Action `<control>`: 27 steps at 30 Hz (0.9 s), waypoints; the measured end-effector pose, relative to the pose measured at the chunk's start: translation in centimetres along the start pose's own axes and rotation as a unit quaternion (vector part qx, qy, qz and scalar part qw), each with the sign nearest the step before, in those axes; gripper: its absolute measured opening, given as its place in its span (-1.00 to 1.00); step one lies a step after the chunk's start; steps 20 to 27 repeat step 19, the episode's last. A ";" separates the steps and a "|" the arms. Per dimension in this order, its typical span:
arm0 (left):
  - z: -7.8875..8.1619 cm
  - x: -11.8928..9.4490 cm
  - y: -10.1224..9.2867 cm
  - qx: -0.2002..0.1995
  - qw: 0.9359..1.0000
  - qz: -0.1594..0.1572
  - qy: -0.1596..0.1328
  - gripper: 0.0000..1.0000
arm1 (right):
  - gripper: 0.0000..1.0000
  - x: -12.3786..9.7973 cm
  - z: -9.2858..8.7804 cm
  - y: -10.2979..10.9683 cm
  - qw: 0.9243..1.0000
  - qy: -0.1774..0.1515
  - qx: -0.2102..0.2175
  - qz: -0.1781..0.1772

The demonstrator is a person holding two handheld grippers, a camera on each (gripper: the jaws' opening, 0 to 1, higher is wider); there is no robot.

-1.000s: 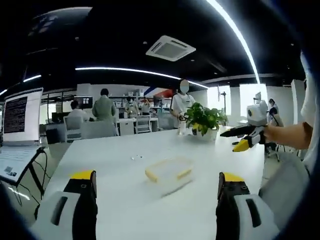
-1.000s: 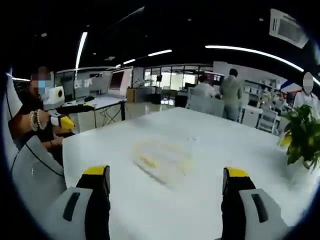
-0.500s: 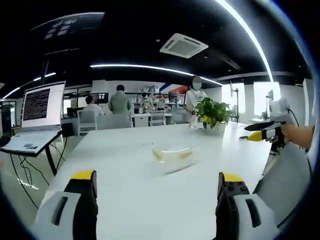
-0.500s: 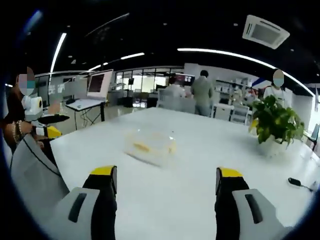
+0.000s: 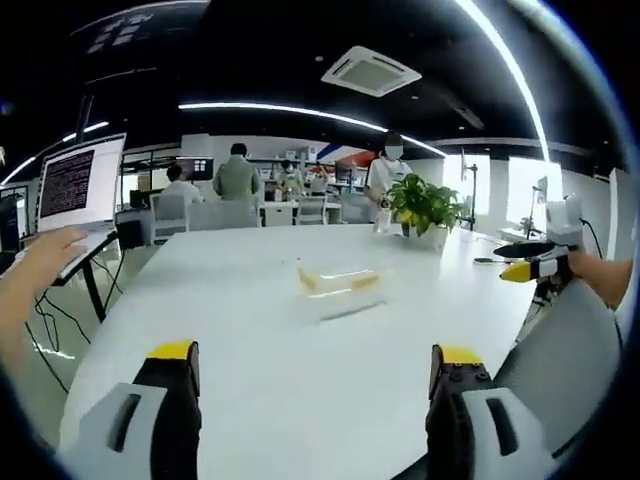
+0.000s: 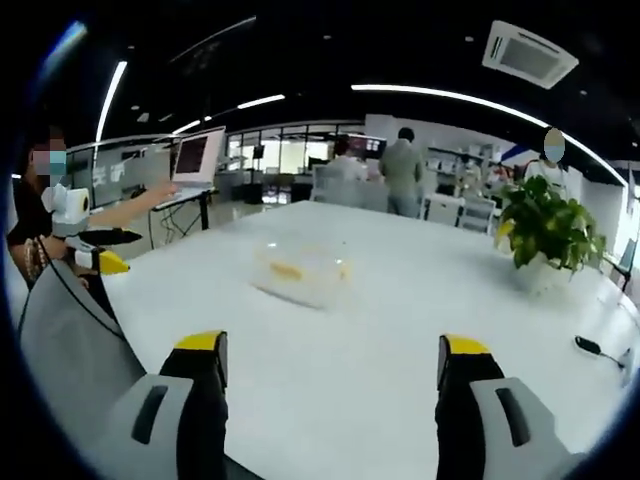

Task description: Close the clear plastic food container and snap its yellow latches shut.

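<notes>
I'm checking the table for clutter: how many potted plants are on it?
1: the potted plant stands near the white table's far edge, beyond the clear container; others may be hidden.

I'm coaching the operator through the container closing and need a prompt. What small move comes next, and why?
Probably bring both grippers forward toward the clear container: it sits mid-table, well beyond the open left gripper and right gripper, and neither touches it.

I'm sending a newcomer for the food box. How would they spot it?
Start at the big white table. Near its middle, well short of the potted green plant, sits a low clear plastic container with yellow latches; those yellow touches mark it out.
</notes>
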State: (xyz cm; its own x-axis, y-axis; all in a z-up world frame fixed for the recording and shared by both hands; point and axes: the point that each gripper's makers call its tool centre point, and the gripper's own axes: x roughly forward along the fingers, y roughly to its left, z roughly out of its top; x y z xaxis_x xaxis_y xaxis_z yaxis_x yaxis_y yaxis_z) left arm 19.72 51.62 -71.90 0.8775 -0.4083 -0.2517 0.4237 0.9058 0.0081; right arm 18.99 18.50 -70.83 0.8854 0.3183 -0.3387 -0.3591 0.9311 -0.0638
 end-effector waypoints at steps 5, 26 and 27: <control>-1.0 0.1 -0.1 -0.036 0.999 -0.004 0.022 0.83 | 0.60 -0.1 -0.8 -1.5 0.999 0.002 0.035 -0.015; -0.4 -0.3 0.8 -0.047 0.999 0.006 -0.001 0.79 | 0.55 0.0 -1.3 -1.4 1.000 0.020 0.011 -0.021; -0.4 -0.3 0.8 -0.047 0.999 0.006 -0.001 0.79 | 0.55 0.0 -1.3 -1.4 1.000 0.020 0.011 -0.021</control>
